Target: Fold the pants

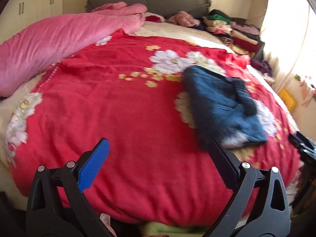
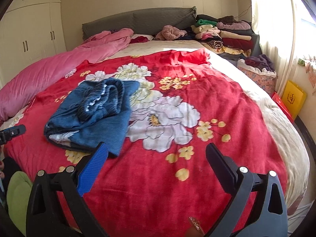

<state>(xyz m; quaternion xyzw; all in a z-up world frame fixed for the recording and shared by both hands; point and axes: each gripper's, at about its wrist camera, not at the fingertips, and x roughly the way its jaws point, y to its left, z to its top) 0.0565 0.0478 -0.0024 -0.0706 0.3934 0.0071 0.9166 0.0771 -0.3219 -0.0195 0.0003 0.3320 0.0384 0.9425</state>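
pants: one pair, blue pants, folded into a bundle, waistband on top, lying on the red floral blanket, clear of both grippers
left gripper: jaws spread wide, empty, above bare blanket, pants ahead to its right
right gripper: jaws wide apart, nothing held, pants ahead to its left
fingers per gripper: two, one blue pad, one black
blankets: one red floral, one pink quilt bunched along the left side
clothes stack: one pile, by the grey headboard
right view only: sharp pants detail, wardrobe doors, yellow bag, left gripper tip at the left edge
left view only: blurred, right gripper tip at the right edge
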